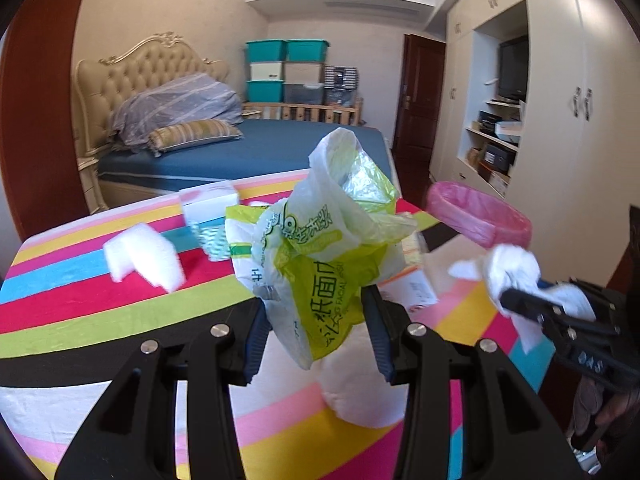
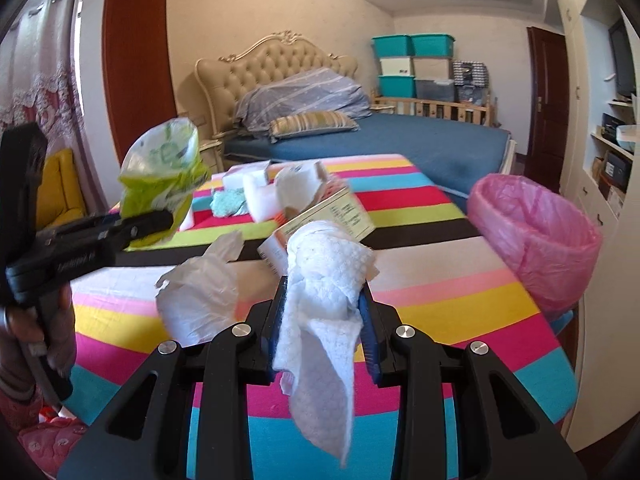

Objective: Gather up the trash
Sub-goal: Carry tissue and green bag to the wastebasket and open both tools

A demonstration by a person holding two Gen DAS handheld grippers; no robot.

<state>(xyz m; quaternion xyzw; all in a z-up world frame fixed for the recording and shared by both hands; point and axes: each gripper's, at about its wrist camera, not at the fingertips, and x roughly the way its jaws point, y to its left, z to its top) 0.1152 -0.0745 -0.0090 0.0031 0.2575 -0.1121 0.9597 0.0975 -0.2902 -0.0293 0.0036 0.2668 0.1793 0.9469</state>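
My left gripper [image 1: 318, 320] is shut on a crumpled green-and-white tissue wrapper [image 1: 320, 232], held up above the striped table. The same wrapper [image 2: 160, 176] and left gripper [image 2: 160, 220] show at the left of the right wrist view. My right gripper [image 2: 323, 300] is shut on a wad of white paper towel [image 2: 324, 280] that hangs down between its fingers. That towel [image 1: 516, 272] and gripper [image 1: 516, 300] appear at the right of the left wrist view. A bin with a pink liner [image 2: 536, 232] stands at the table's right edge, ahead of both grippers.
On the striped tablecloth [image 2: 440, 300] lie a crumpled white plastic bag [image 2: 200, 292], an orange-edged carton [image 2: 328, 216], white foam blocks [image 1: 144, 256], a small box [image 1: 208, 200] and a teal cloth [image 2: 228, 204]. A bed [image 2: 400, 140] lies beyond; cupboards stand at right.
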